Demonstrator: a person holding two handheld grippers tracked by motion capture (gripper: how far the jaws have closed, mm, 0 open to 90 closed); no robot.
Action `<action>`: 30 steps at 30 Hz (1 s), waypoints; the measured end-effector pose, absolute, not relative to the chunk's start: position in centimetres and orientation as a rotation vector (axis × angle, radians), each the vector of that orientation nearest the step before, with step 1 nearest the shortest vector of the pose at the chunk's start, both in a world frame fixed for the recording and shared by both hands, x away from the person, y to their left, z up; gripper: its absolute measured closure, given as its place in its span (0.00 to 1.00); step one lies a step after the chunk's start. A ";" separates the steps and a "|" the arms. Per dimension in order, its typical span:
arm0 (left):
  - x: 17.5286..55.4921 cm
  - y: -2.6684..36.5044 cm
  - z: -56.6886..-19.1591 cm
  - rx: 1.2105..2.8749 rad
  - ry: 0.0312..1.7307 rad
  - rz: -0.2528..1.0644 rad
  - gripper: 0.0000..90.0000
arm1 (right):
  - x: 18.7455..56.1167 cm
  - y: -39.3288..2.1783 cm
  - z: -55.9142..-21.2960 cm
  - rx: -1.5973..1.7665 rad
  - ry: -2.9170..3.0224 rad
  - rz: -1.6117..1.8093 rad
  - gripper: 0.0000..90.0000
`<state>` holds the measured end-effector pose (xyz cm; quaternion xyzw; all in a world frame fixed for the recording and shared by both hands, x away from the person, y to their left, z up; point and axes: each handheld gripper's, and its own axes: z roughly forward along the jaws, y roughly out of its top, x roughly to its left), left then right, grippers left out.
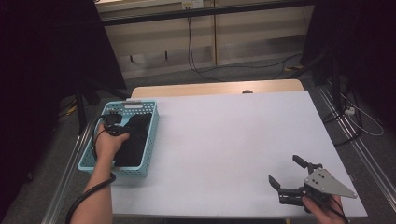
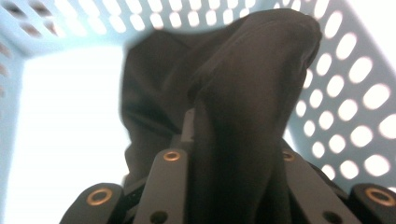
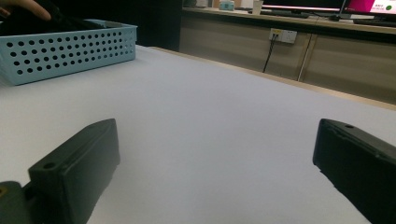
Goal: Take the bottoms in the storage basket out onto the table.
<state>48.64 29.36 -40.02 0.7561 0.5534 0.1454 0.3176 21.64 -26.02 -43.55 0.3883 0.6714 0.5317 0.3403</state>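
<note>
A light blue perforated basket (image 1: 136,171) stands at the table's left edge with a black cloth (image 1: 136,137) inside. My left gripper (image 1: 113,124) reaches down into the basket, held by a hand. In the left gripper view its jaws (image 2: 233,144) are shut on a bunched fold of the black cloth (image 2: 247,88), which rises in front of the basket wall (image 2: 348,95). My right gripper (image 1: 283,168) rests at the table's near right corner, open, with nothing between its jaws (image 3: 217,135). From there the basket (image 3: 70,51) shows far off to the left.
The white table top (image 1: 224,140) stretches wide between the basket and my right gripper. A wooden strip (image 1: 215,87) runs along its far edge. Cables lie on the floor beyond, and dark stands flank both sides.
</note>
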 end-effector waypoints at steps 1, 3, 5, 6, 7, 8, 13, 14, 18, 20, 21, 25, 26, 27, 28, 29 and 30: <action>48.7 29.5 -39.3 1.970 1.451 0.399 0.85 | 21.7 -26.1 -43.6 1.013 1.745 1.381 0.00; 48.9 29.6 -37.5 1.920 1.440 0.409 0.85 | 21.7 -26.1 -43.6 1.014 1.743 1.382 0.00; 49.1 29.5 -35.5 1.894 1.411 0.432 0.86 | 21.7 -26.1 -43.5 1.015 1.741 1.381 0.00; 49.1 29.3 -34.4 1.879 1.397 0.439 0.86 | 21.7 -26.1 -43.5 1.015 1.741 1.384 0.00; 49.2 28.8 -32.6 1.859 1.352 0.455 0.86 | 21.7 -26.1 -43.5 1.014 1.742 1.384 0.00; 49.2 28.8 -32.6 1.859 1.352 0.455 0.86 | 21.7 -26.1 -43.5 1.013 1.743 1.385 0.00; 49.2 26.2 -28.3 1.802 1.231 0.456 0.86 | 21.8 -26.0 -43.6 1.012 1.746 1.388 0.00; 49.2 25.6 -27.6 1.780 1.198 0.448 0.86 | 21.8 -26.0 -43.6 1.014 1.746 1.386 0.00; 48.3 21.3 -25.1 1.793 1.035 0.382 0.86 | 21.8 -26.1 -43.6 1.015 1.747 1.386 0.00; 48.1 20.3 -24.8 1.797 1.009 0.373 0.86 | 21.8 -26.1 -43.6 1.015 1.747 1.385 0.00; 47.9 19.4 -24.6 1.805 0.982 0.362 0.86 | 21.9 -26.0 -43.6 1.012 1.751 1.386 0.00; 47.2 15.9 -24.2 1.803 0.915 0.297 0.86 | 21.9 -25.9 -43.6 1.008 1.754 1.384 0.00; 47.1 15.1 -24.1 1.810 0.901 0.286 0.86 | 21.9 -25.9 -43.6 1.008 1.754 1.384 0.00; 47.0 14.1 -24.0 1.817 0.891 0.278 0.86 | 21.9 -25.9 -43.6 1.009 1.756 1.384 0.00; 46.9 12.8 -23.7 1.824 0.876 0.264 0.86 | 21.9 -25.9 -43.6 1.010 1.755 1.384 0.00; 46.9 12.8 -23.7 1.824 0.876 0.264 0.86 | 21.9 -25.9 -43.6 1.010 1.755 1.384 0.00; 46.8 11.7 -23.5 1.825 0.864 0.255 0.86 | 21.9 -25.9 -43.6 1.011 1.754 1.384 0.00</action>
